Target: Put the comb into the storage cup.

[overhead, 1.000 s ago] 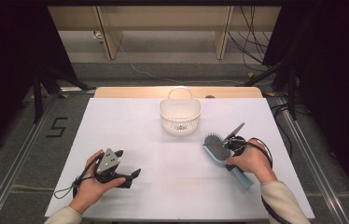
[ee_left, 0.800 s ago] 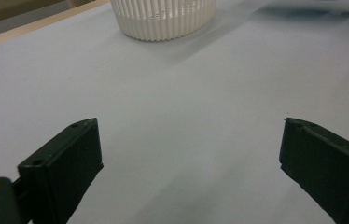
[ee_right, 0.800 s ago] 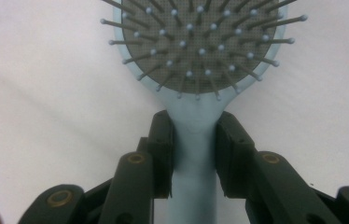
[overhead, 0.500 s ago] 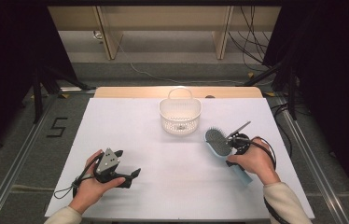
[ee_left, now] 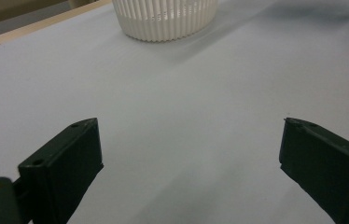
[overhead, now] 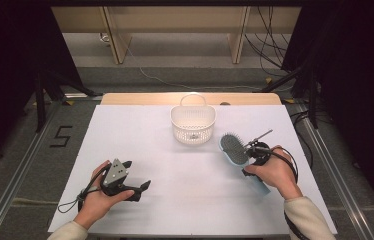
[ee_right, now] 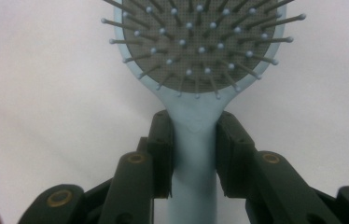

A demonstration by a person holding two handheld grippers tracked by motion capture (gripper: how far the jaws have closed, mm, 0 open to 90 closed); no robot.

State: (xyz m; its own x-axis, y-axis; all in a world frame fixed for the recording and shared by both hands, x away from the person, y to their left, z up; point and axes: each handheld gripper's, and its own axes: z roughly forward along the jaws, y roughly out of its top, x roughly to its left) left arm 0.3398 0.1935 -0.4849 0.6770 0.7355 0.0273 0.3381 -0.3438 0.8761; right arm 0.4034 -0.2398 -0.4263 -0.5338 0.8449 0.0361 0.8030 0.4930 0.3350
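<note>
A light blue hairbrush point(overhead: 233, 149) with a grey bristle pad hangs low over the white table, right of the middle. My right gripper point(overhead: 251, 159) is shut on its handle just below the head. In the right gripper view both pads press the handle's neck point(ee_right: 193, 135), and the hairbrush head point(ee_right: 196, 42) faces the camera with its bristles up. A white slatted basket point(overhead: 193, 125) with a handle stands at the back centre, a short way left of the brush. My left gripper point(overhead: 137, 174) rests near the front left, open; nothing lies between its jaws in the left gripper view point(ee_left: 189, 140).
The basket point(ee_left: 165, 18) lies far ahead of the left jaws. The white table top point(overhead: 125, 135) ends in a wooden strip point(overhead: 140, 98) at the back. Cables run over the floor behind, and a "5" mark point(overhead: 61, 136) sits on the floor at left.
The right hand has carried the brush slightly away from the person, toward the basket. The left hand and its gripper have stayed put.
</note>
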